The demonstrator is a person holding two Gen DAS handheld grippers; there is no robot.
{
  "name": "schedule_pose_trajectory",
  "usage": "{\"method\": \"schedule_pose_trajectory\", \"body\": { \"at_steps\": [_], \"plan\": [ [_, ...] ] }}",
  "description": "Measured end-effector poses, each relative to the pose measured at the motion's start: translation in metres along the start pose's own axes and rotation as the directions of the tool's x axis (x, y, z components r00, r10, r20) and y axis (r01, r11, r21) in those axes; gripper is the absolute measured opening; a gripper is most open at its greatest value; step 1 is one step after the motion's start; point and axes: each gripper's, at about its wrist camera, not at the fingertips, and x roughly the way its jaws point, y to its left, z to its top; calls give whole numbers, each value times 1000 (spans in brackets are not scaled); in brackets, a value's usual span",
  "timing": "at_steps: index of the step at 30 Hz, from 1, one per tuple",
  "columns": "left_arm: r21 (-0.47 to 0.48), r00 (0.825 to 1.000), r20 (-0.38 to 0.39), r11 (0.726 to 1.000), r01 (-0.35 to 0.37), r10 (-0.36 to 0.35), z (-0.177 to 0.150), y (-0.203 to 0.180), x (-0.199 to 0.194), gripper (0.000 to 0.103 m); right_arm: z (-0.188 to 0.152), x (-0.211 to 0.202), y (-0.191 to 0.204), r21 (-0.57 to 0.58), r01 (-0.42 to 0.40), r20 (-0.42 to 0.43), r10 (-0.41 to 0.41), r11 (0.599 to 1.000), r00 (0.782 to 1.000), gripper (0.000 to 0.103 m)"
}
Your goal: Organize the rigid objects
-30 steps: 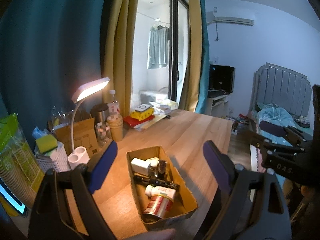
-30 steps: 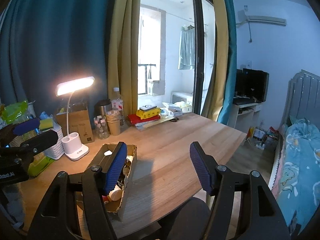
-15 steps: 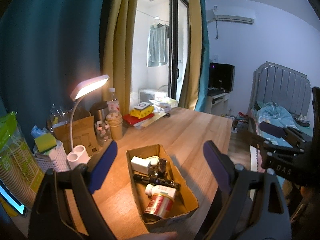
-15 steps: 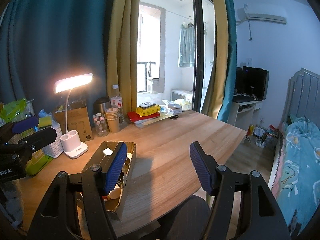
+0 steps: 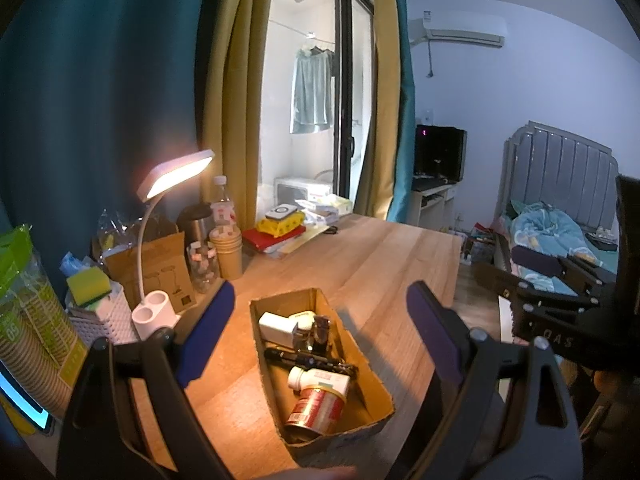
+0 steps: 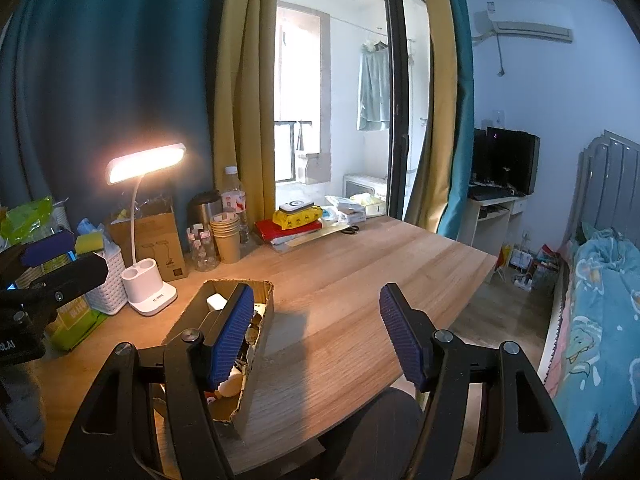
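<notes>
The cardboard box (image 5: 372, 384) sits on the wooden desk (image 5: 384, 256), holding a red can (image 5: 318, 408), white pill bottle (image 5: 320, 381) and charger (among others). Left gripper (image 5: 320, 332) and right gripper (image 6: 318, 332) hover wide, empty.

- Left gripper (image 5: 320, 330): jaws apart, blue pads either side of view, nothing between them; it hangs over the wooden desk (image 5: 392, 264).
- Cardboard box (image 5: 376, 384) lies open-topped on desk, between the pads in frame.
- Box contents, far to near: white adapter (image 5: 276, 326), small metallic item (image 5: 316, 334) beside it, black pen (image 5: 308, 360) lying crosswise, white pill bottle (image 5: 318, 381) on its side, red-labelled can (image 5: 318, 410) on its side at near end.
- Desk lamp (image 5: 176, 174) lit, white base (image 5: 154, 316) left of box.
- Right gripper (image 5: 552, 280) visible at right edge, beyond desk edge; jaw state unclear from here.
</notes>
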Motion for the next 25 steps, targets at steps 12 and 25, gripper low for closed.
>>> {"method": "schedule_pose_trajectory", "body": {
  "at_steps": [12, 25],
  "plan": [
    [-5, 1000, -4, 1000, 5, -5, 1, -1, 0, 89, -2, 1, 1, -6, -3, -1, 3, 1000, 1000, 69],
    [-5, 1000, 1, 1000, 0, 0, -1, -3, 0, 89, -5, 2, -1, -7, -2, -7, 2, 1000, 1000, 69]
  ]
}}
